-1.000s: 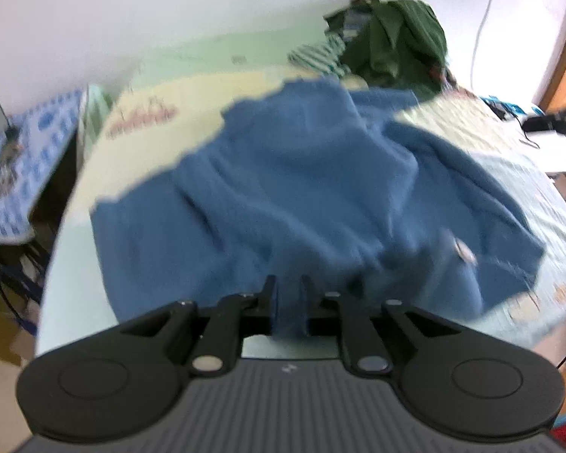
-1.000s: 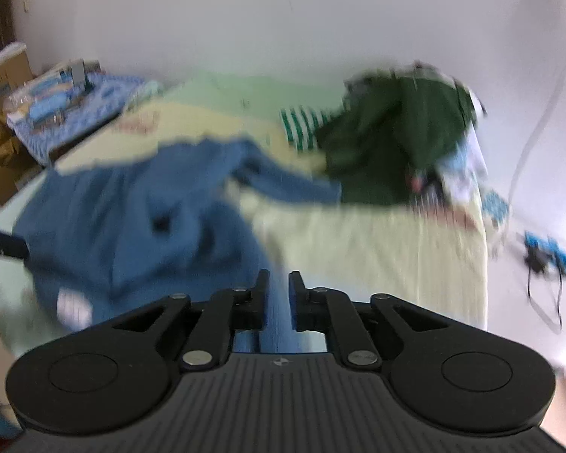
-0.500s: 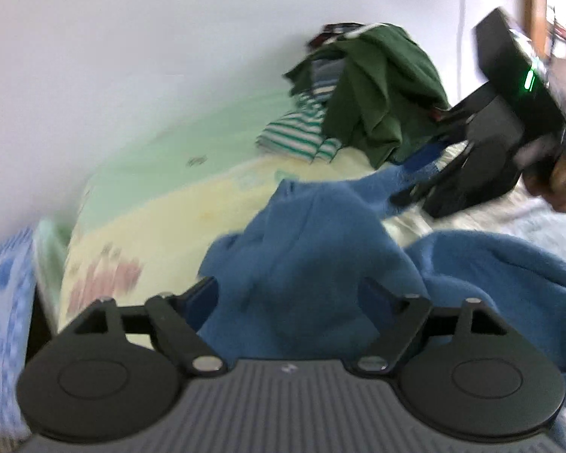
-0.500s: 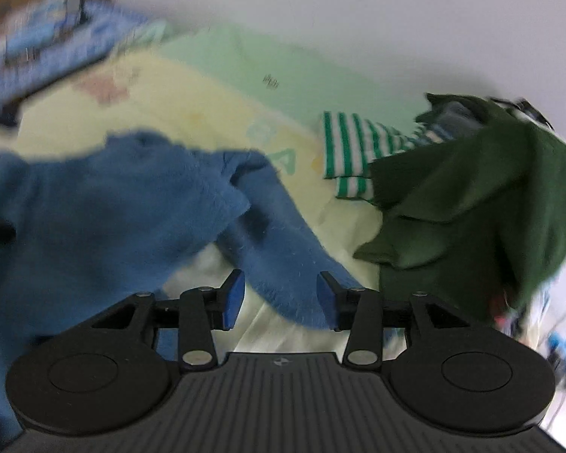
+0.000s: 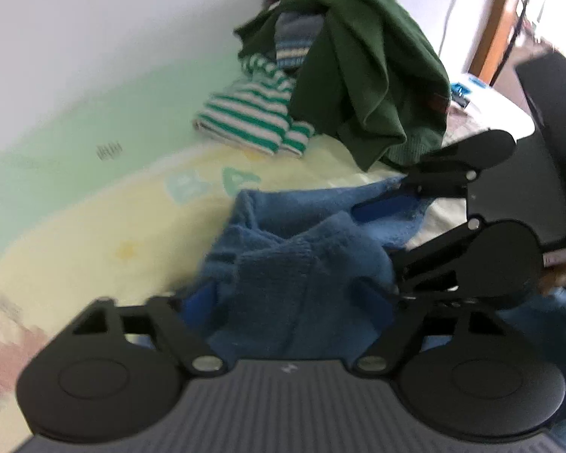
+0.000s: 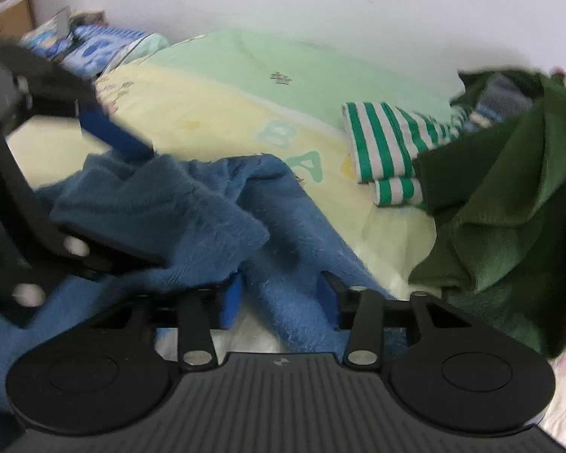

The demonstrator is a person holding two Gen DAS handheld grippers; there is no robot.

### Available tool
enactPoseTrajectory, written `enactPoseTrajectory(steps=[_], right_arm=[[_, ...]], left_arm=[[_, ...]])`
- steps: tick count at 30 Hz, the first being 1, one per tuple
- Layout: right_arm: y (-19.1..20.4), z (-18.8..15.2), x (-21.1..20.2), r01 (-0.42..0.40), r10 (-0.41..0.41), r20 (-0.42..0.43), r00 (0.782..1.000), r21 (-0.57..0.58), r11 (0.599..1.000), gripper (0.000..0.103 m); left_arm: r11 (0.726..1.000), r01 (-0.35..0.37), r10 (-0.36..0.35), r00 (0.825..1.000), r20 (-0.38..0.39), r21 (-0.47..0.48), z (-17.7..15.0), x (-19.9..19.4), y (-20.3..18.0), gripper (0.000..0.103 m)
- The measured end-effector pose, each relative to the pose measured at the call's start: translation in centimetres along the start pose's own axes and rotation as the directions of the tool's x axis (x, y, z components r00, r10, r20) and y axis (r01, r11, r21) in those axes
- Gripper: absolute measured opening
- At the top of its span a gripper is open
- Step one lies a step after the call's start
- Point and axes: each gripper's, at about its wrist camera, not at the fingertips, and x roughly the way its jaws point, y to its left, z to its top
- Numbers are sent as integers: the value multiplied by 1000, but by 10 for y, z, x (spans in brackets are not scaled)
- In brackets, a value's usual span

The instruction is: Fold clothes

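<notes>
Both claws dropped closer: right gripper (image 6: 279,294) spread, straddling blue sweater (image 6: 294,226) sleeve running lower-centre to upper-left; left gripper (image 5: 294,302) spread over its bunched body.

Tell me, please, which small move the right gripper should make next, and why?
Probably close the right gripper: its jaws stand open on either side of a blue sweater sleeve on the bed. The left gripper is open too, over bunched fabric.
</notes>
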Motion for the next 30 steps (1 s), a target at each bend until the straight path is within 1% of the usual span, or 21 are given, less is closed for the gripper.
enactPoseTrajectory(steps=[1,2,4,5,6,8,10,12,15,20,23,26,30], right_arm=[[-2,1,0,-7,6,1,1000,21,1000,16],[-5,2,-1,-13,13,2,1000,42,999,11],[-11,1,-4,-18,15,31,999,90,996,8],[-14,1,-6,-21,16,46,999,115,993,7],[-14,0,-9,-11,3,60,998,127,992,7],[-15,1,-14,8,-24,94,995,162,987,7],[-20,3,-21,16,-45,125,991,224,975,7],[-27,5,-27,17,-60,151,987,275,961,7],[-36,7,-39,30,-95,183,978,330,944,7],[-57,3,-71,77,-182,220,958,413,908,7],[-71,-4,-94,120,-246,231,941,453,883,7],[-90,-13,-114,165,-314,230,921,498,851,7],[-118,-30,-137,223,-400,209,892,566,794,7]], left_arm=[[1000,17,-17,1000,-1,-23,0,2,2,62],[999,25,-24,1000,7,-34,-1,2,3,60],[998,36,-35,999,19,-48,-4,1,3,50],[998,41,-40,999,21,-57,-4,0,2,47],[997,46,-44,999,27,-63,-4,-2,2,42],[996,48,-44,998,46,-69,-4,-9,1,37],[996,49,-45,997,61,-76,-2,-17,1,32],[995,53,-47,996,73,-82,2,-23,1,30],[997,39,-34,996,84,-62,5,-31,-2,29],[998,8,-2,995,99,-57,10,-40,-3,26],[999,-26,32,993,114,-47,19,-43,-5,25],[997,-68,72,991,109,-33,32,-38,-10,25],[995,-101,103,990,99,-24,49,-27,-18,25]])
